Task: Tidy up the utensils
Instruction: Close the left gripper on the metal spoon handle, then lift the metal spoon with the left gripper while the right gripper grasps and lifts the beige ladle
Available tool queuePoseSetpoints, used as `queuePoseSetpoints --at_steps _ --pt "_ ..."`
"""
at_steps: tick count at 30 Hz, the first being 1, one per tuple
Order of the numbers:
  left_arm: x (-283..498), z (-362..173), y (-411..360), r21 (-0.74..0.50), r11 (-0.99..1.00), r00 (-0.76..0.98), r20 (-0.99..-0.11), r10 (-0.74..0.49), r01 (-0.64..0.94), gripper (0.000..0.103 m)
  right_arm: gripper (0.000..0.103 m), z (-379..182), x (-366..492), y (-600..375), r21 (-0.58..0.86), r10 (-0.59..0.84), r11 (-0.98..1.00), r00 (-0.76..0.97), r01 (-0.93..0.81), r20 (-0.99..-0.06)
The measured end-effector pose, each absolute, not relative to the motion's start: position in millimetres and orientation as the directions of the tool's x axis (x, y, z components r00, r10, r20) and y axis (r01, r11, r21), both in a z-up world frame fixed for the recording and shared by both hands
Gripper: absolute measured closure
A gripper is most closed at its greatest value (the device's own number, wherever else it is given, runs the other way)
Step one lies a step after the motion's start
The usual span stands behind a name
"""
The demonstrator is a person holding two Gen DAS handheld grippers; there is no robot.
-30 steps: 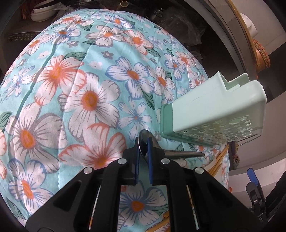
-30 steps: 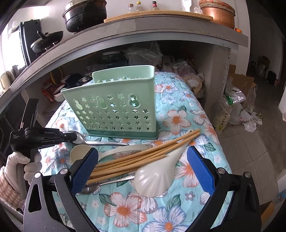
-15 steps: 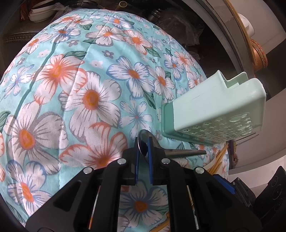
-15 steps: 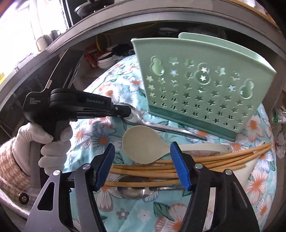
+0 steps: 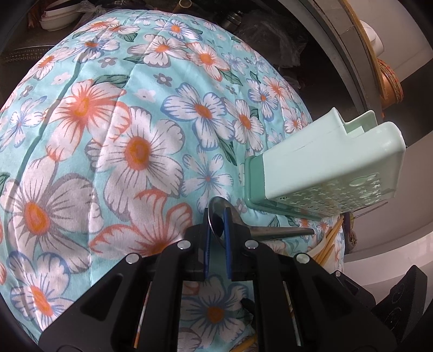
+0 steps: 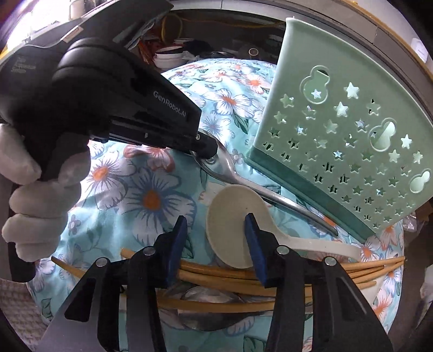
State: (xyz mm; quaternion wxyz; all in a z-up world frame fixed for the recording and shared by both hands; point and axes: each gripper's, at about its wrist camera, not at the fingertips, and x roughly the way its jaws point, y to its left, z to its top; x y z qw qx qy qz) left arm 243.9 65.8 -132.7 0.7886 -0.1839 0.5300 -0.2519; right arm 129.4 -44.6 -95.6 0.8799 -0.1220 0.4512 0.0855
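a floral cloth, pale blue with white and orange flowers, covers the rounded surface. behind it sits a dim recess with stacked white bowls and what may be dark crumpled plastic. on the shelf edge at right stands a copper-coloured pot.

Soft daylight fills both views, strongest from a blown-out window at eleven o'clock in the right wrist view. The floral cloth is evenly lit and sharp, with faint creases shading it. Fisheye bending bulges the cloth and curves the shelf edge; the corners fall to black. The shelf recess stays dim.
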Motion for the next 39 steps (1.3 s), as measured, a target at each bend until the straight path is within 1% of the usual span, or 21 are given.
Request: queuePoseSetpoints --at_steps 3,4,5,11,14,18,22,27,31,35,39 --pt "243.6 -132.5 65.7 -0.556 0.806 0.314 -0.743 -0.591 0.202 0.094 0.078 -95.4 128.0 -41.2 -0.171 0.013 0.953 0.597 -0.25 -0.802" --pt "243.2 -132.4 66.0 -0.556 0.806 0.313 -0.743 -0.591 0.202 0.094 0.086 -95.1 127.1 -40.5 -0.179 0.005 0.953 0.602 -0.246 -0.798" --pt "243.5 -132.8 65.6 -0.555 0.807 0.315 -0.743 -0.59 0.203 0.094 0.088 -94.4 126.1 -40.1 -0.179 0.005 0.953 0.605 -0.244 -0.796" --pt "241.0 -131.4 63.0 -0.537 0.816 0.335 -0.744 -0.578 0.216 0.094 0.092 -78.6 120.2 -43.4 -0.172 0.01 0.959 0.635 -0.224 -0.772" --pt "236.3 -125.7 60.1 -0.5 0.833 0.365 -0.749 -0.553 0.236 0.095 0.094 -64.7 112.6 -47.2 -0.167 0.015 0.963 0.662 -0.212 -0.749" --pt "229.8 -115.1 60.5 -0.453 0.856 0.41 -0.751 -0.517 0.249 0.095 0.095 -45.1 101.1 -55.7 -0.129 0.041 0.972 0.683 -0.195 -0.729" --pt "218.4 -96.6 66.4 -0.415 0.869 0.472 -0.73 -0.494 0.268 0.097 0.096 -21.7 91.3 -67.7 -0.084 0.069 0.98 0.712 -0.178 -0.698" --pt "196.1 -59.2 71.7 -0.356 0.882 0.569 -0.674 -0.472 0.309 0.1 0.097 18.2 79.6 -95.8 -0.011 0.107 0.989 0.759 -0.149 -0.643" --pt "174.4 -23.0 70.2 -0.286 0.889 0.649 -0.609 -0.456 0.357 0.101 0.097 46.8 66.6 -137.7 0.098 0.144 0.99 0.783 -0.106 -0.606" --pt "155.7 11.1 68.9 -0.277 0.869 0.687 -0.532 -0.495 0.411 0.101 0.097 69.1 56.7 -177.4 0.209 0.182 0.975 0.805 -0.075 -0.564" --pt "139.7 40.1 67.4 -0.255 0.854 0.711 -0.474 -0.519 0.454 0.101 0.097 73.3 58.3 -200.5 0.278 0.209 0.959 0.813 -0.061 -0.544"
